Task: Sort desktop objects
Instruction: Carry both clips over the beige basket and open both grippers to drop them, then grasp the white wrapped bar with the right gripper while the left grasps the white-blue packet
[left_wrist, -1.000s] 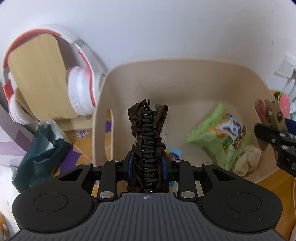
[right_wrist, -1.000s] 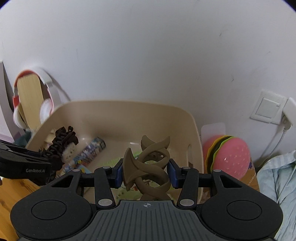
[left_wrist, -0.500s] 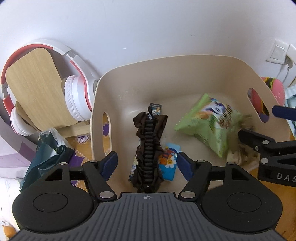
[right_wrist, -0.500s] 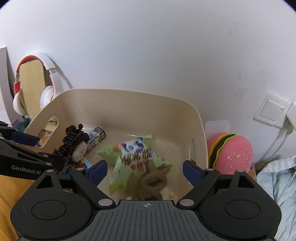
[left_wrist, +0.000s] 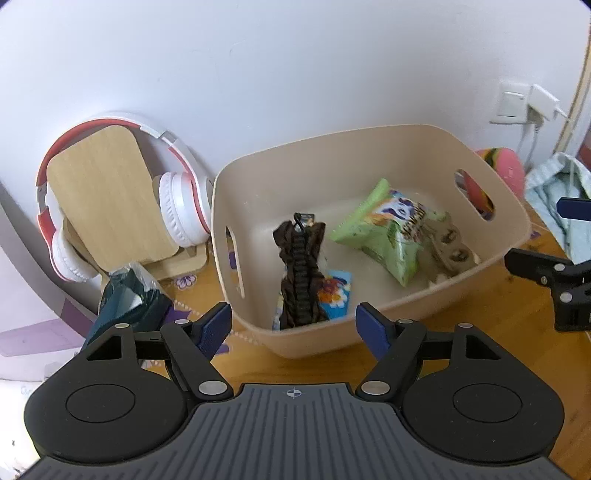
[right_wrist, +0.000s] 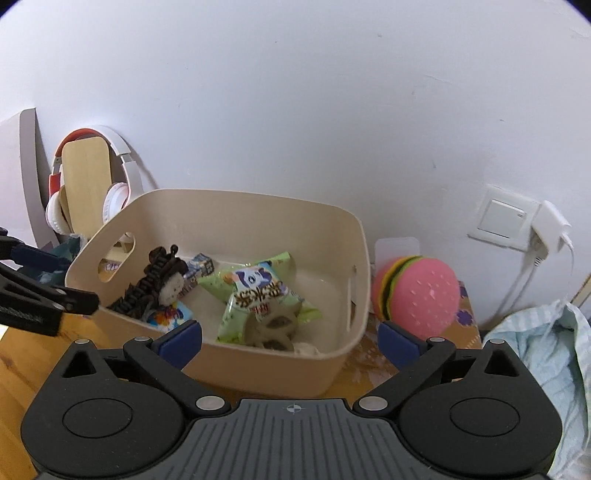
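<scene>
A beige plastic bin (left_wrist: 369, 155) stands on the wooden desk; it also shows in the right wrist view (right_wrist: 236, 201). Inside lie a dark brown ruffled hair clip (left_wrist: 301, 273), a green snack bag (left_wrist: 384, 232) and a tan claw hair clip (left_wrist: 448, 247). The right wrist view shows the dark clip (right_wrist: 155, 277), the snack bag (right_wrist: 255, 291) and the tan clip (right_wrist: 271, 328). My left gripper (left_wrist: 293, 326) is open and empty in front of the bin. My right gripper (right_wrist: 290, 341) is open and empty in front of the bin's right part.
Red and white headphones (left_wrist: 177, 206) hang on a wooden stand (left_wrist: 103, 195) left of the bin. A dark green bag (left_wrist: 125, 302) lies below them. A pink burger toy (right_wrist: 417, 291) and a light blue cloth (right_wrist: 543, 343) are to the right. A wall socket (right_wrist: 502, 218) is behind.
Both grippers opened and let go: the dark clip and the tan clip dropped into the bin. Both grippers then pulled back from the bin.
</scene>
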